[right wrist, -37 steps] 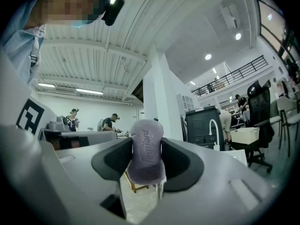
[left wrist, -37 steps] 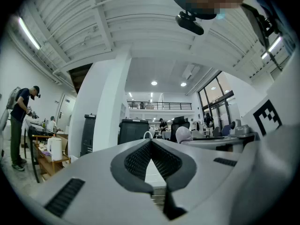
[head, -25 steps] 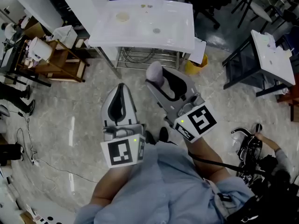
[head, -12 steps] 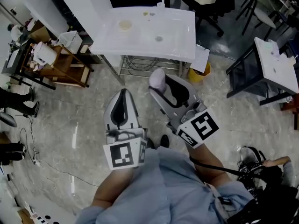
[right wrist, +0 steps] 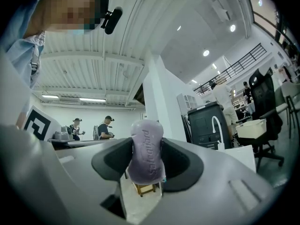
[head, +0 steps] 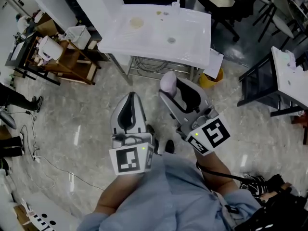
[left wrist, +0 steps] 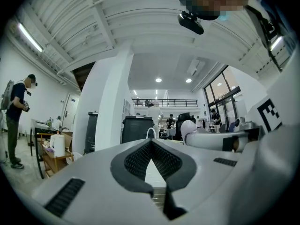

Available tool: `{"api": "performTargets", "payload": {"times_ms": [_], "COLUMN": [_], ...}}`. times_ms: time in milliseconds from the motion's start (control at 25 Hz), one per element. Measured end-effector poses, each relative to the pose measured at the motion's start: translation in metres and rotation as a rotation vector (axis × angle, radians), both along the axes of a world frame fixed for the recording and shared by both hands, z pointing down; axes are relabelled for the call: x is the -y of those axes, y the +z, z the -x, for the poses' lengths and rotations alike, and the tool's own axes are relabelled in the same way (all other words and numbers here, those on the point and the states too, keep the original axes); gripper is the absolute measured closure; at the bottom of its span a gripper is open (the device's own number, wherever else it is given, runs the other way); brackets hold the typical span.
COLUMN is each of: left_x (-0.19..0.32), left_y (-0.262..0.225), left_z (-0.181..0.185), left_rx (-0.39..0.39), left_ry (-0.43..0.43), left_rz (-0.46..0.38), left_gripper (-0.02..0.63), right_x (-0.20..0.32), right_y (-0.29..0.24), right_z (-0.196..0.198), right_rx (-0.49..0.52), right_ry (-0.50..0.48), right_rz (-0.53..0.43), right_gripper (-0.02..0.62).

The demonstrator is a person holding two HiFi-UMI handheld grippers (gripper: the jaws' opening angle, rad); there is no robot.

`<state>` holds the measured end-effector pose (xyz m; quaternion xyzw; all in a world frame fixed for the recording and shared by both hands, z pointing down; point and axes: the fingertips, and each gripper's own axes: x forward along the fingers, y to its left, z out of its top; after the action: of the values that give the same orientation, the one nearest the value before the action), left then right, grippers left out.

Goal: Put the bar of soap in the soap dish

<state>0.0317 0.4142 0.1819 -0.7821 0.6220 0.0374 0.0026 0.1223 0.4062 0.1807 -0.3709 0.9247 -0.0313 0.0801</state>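
A lilac bar of soap (head: 167, 79) (right wrist: 146, 146) sticks up out of my right gripper (head: 170, 88) (right wrist: 146, 159), whose jaws are shut on it. My left gripper (head: 131, 97) (left wrist: 151, 143) hangs beside it, shut and with nothing in it. Both hang over the marble floor, short of a white sink unit (head: 192, 52) at the top of the head view. On its basin lies a small tan round dish (head: 137, 22), far from the soap. The left gripper view catches the right gripper with the soap's tip (left wrist: 188, 127) at the right.
The sink has a faucet (head: 175, 5) and a drain (head: 171, 40). A yellow bin (head: 211, 79) stands under its right end. A wooden rack with white appliances (head: 62, 52) is at left, dark tables (head: 260, 78) at right. A person (left wrist: 18, 118) stands off to the left.
The head view has shifted: the sink unit and both grippers sit slightly lower and further right in frame. The right gripper still holds the soap; the left stays shut.
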Motion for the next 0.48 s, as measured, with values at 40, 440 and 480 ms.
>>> {"api": "performTargets", "payload": {"times_ms": [40, 440, 480], "left_x": [0.005, 0.085, 0.096], "left_y": [0.002, 0.008, 0.007], "left_z": [0.003, 0.049, 0.056], "left_rx": [-0.006, -0.03, -0.029], "left_ry": [-0.002, 0.012, 0.014], "left_rz": [0.004, -0.005, -0.007], "left_gripper": [0.601, 0.601, 0.601], "right_x": [0.004, 0.074, 0.084], "right_y": [0.003, 0.009, 0.009], "right_z": [0.003, 0.049, 0.056], "right_rx": [-0.004, -0.042, -0.042], "right_ry": [-0.003, -0.004, -0.003], "right_rz": [0.005, 0.008, 0.007], "right_gripper": [0.41, 0.41, 0.41]}}
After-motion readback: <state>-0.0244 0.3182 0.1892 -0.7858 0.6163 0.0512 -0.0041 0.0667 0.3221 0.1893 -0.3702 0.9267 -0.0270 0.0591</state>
